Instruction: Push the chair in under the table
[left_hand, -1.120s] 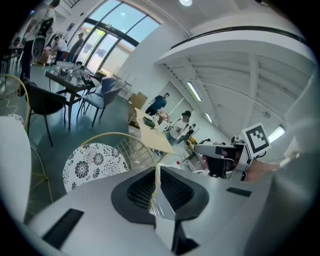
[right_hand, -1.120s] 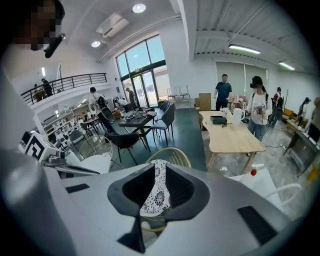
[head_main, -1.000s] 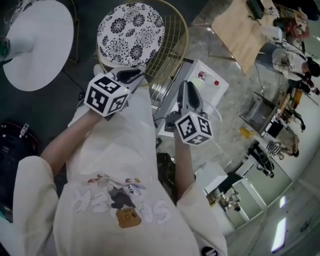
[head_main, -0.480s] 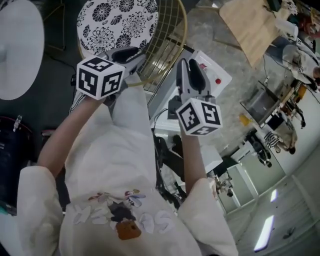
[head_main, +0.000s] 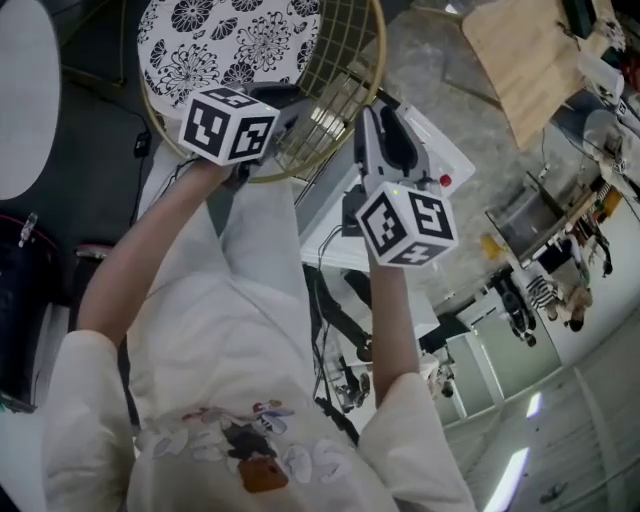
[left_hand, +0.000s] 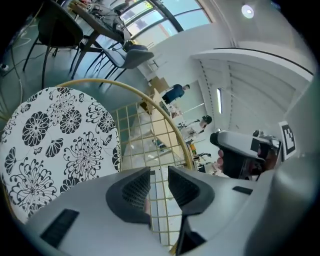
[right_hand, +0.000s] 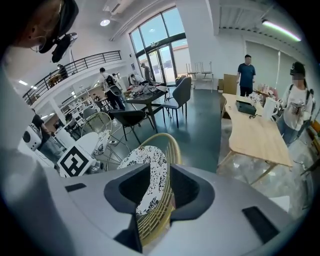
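The chair has a round black-and-white flowered cushion (head_main: 235, 45) and a gold wire backrest (head_main: 340, 70), and stands at the top of the head view. My left gripper (head_main: 290, 105) is at the backrest's lower rim. Its jaws stand open, with the wire grid (left_hand: 145, 125) showing in the gap (left_hand: 159, 187). My right gripper (head_main: 375, 115) is beside the backrest's right rim. Its jaws are opening, and the gold rim and cushion (right_hand: 147, 170) run through the gap between them (right_hand: 159, 187). A round white table (head_main: 20, 95) sits at the far left.
A white box with a red button (head_main: 430, 165) stands on the floor under my right gripper. A light wooden table (head_main: 530, 60) is at the upper right, with people beyond it. A dark case (head_main: 25, 290) lies at the left, and cables run across the floor.
Both grippers have moved forward and down to the chair's backrest. Their jaws stand wider apart than a second ago.
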